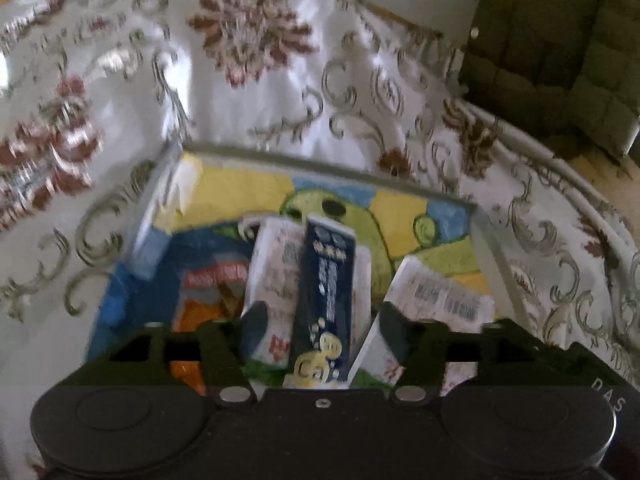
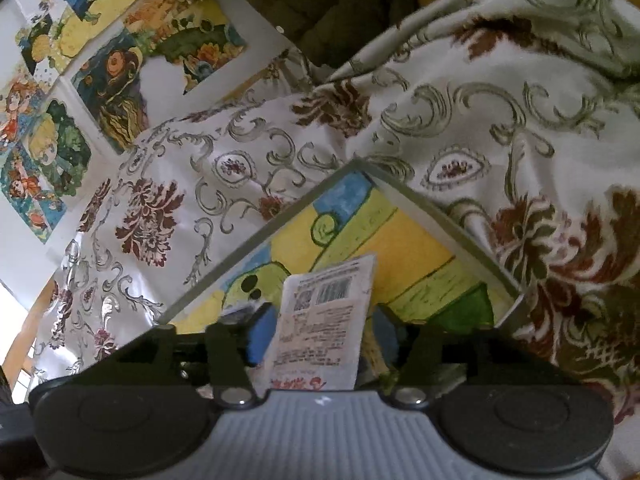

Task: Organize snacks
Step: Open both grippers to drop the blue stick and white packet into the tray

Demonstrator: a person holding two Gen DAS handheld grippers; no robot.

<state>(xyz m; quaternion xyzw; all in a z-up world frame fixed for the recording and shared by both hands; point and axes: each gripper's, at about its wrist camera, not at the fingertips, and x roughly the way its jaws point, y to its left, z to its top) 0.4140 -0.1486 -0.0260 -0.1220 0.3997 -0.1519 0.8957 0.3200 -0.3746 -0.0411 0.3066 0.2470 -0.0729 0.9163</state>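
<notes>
A shallow box (image 1: 325,162) lined with a cartoon drawing sits on a floral cloth. In the left wrist view several snack packets stand in it: a dark blue packet (image 1: 330,276), a white packet (image 1: 276,276) to its left, an orange packet (image 1: 204,304) and a white barcoded packet (image 1: 436,292) to the right. My left gripper (image 1: 324,328) is open around the dark blue packet, its pads apart from it. In the right wrist view my right gripper (image 2: 320,334) is open, and a white packet (image 2: 324,316) with printed codes stands between its fingers over the box (image 2: 444,220).
The floral cloth (image 1: 280,92) covers the table and lies rumpled at the right (image 2: 500,92). A dark green quilted cushion (image 1: 560,52) sits beyond the table's edge. Colourful cartoon pictures (image 2: 100,64) lie on a white surface at the far left.
</notes>
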